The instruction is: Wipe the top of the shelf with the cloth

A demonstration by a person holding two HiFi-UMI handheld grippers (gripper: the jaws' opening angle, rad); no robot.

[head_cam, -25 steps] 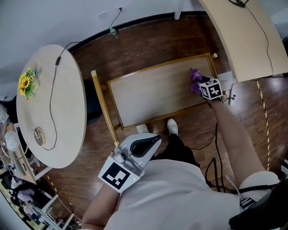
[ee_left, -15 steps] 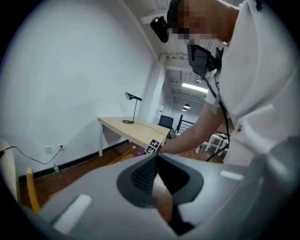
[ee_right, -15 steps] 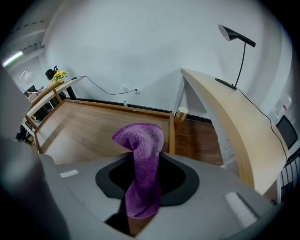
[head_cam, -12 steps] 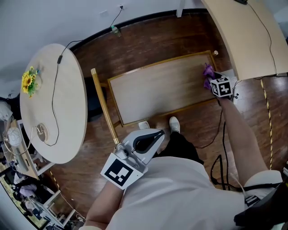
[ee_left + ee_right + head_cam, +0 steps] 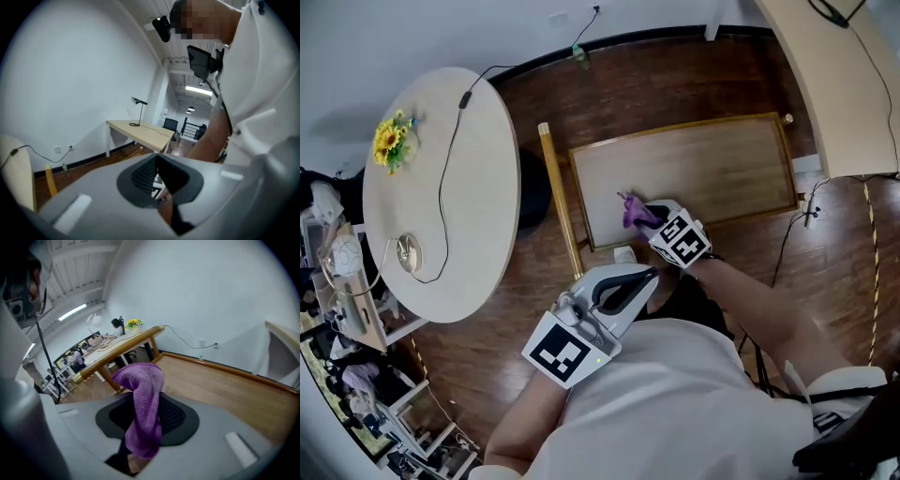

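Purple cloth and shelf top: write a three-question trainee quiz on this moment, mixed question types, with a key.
1. True or false: the left gripper is shut with nothing in it.
2. The purple cloth is at which end of the shelf top? A) the end by the gold rail B) the opposite end C) off the shelf
3. Fill in: the cloth is clamped in the ___ gripper.
Key: 1 true; 2 A; 3 right gripper.
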